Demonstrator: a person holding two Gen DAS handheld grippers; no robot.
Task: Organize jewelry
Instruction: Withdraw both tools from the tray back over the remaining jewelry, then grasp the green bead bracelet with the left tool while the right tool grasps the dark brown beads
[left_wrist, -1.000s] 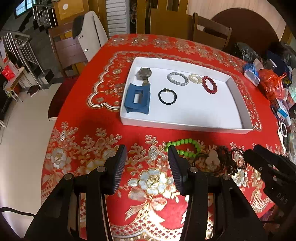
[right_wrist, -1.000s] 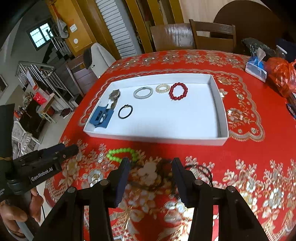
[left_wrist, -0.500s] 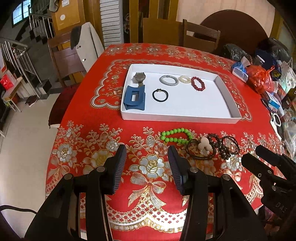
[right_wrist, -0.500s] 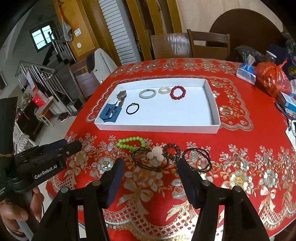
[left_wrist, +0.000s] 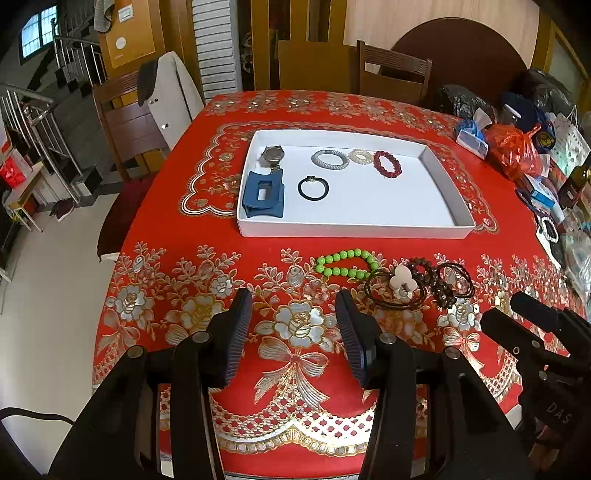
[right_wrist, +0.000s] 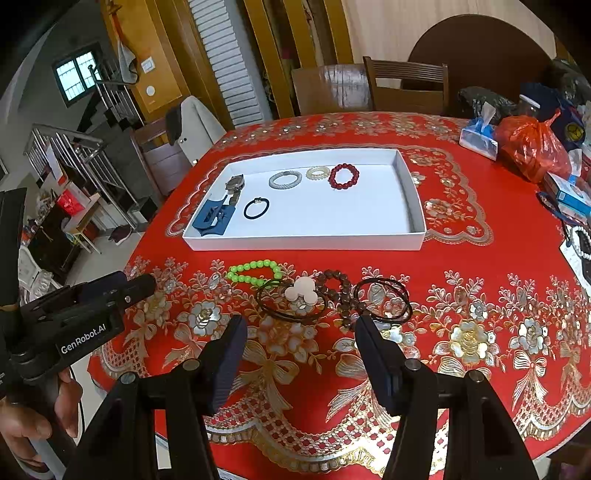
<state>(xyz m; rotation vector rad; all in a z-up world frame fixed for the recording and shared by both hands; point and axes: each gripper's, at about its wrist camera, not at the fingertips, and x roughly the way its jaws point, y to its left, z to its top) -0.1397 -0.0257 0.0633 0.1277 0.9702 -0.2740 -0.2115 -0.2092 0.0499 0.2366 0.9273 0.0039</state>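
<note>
A white tray (left_wrist: 354, 230) on the red tablecloth holds a watch (left_wrist: 272, 155), a blue hair claw (left_wrist: 263, 195), a black hair tie (left_wrist: 313, 187) and grey, cream and red bracelets (left_wrist: 387, 163). In front of the tray lie a green bead bracelet (right_wrist: 255, 273), brown hair ties with a white charm (right_wrist: 300, 290), a dark bead bracelet (right_wrist: 338, 291) and black hair ties (right_wrist: 384, 299). My left gripper (left_wrist: 292, 299) is open above bare cloth, left of this pile. My right gripper (right_wrist: 301, 323) is open just short of the pile, with nothing between its fingers.
A tissue pack (right_wrist: 478, 138), a red plastic bag (right_wrist: 532, 146) and other clutter crowd the table's right side. Wooden chairs (left_wrist: 393, 75) stand behind the table, one at the left with a coat (left_wrist: 173, 96). The table's near edge is just below both grippers.
Both grippers have drawn back from the table, so the loose jewellery now lies farther ahead of the fingers. The right jaws have spread wider. The left jaws are unchanged.
</note>
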